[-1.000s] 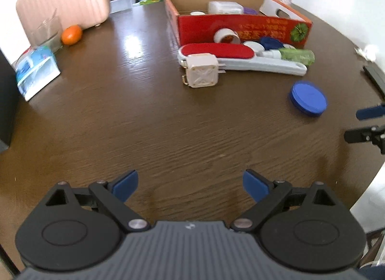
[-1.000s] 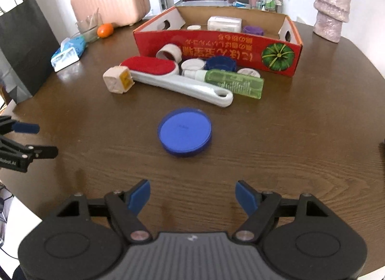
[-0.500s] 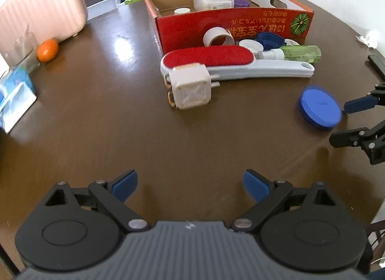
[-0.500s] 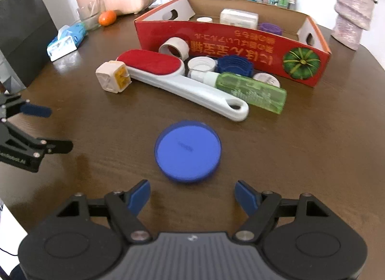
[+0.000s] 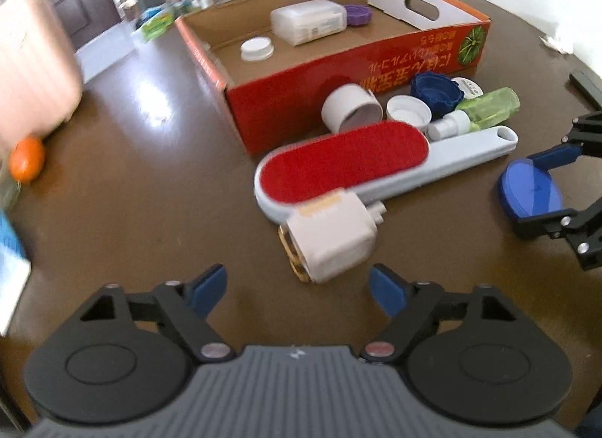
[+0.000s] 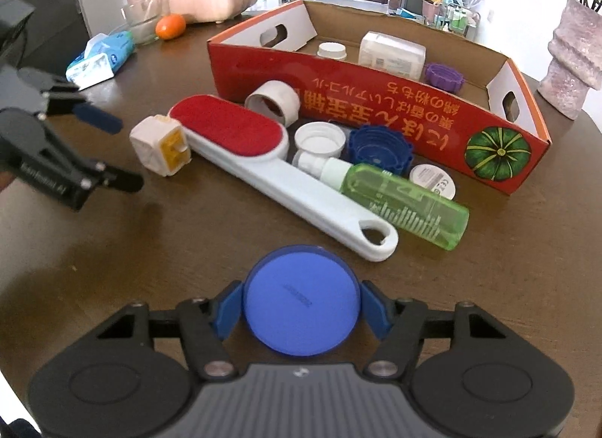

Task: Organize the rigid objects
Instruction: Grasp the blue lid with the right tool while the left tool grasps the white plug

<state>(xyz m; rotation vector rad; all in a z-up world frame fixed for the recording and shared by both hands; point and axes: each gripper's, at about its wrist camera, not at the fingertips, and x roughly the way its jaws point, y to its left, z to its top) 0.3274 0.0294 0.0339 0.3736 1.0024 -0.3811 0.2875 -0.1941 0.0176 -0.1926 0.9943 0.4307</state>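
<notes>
At the near edge of the tabletop (image 6: 526, 268), the right gripper (image 6: 301, 310) straddles the blue round lid (image 6: 300, 300). Jaws have just been closing; the blue pads sit at both sides of the disc, touching or nearly so. Cannot tell whether they press yet, so no firm hold assumed.

Left gripper (image 5: 297, 287) released, jaws apart but just been narrowing, nothing between them. The white cube plug (image 5: 331, 234) lies just ahead of its fingertips, leaning against the head of the red lint brush (image 5: 350, 163).

Toward the far edge stands the red cardboard box (image 6: 376, 107), already holding a white case, a white cap and a purple cap. In front of it: white tape ring (image 6: 274, 99), white cap (image 6: 320, 139), dark blue cap (image 6: 380, 150), green spray bottle (image 6: 406, 201).

Risks, as judged:
- The lid is thin and flat; pads catching only its rim could let it tilt or squirt out on lifting.
- Pads set too high would skid over the top and shove the lid toward the brush handle.
- The left gripper closing on the plug may nudge the brush, which could sweep the bottle and caps.
- Left view is blurred; a hurried approach could miss the plug's faces and catch a corner.
- Both grippers carrying to the box at once may crowd each other.
</notes>
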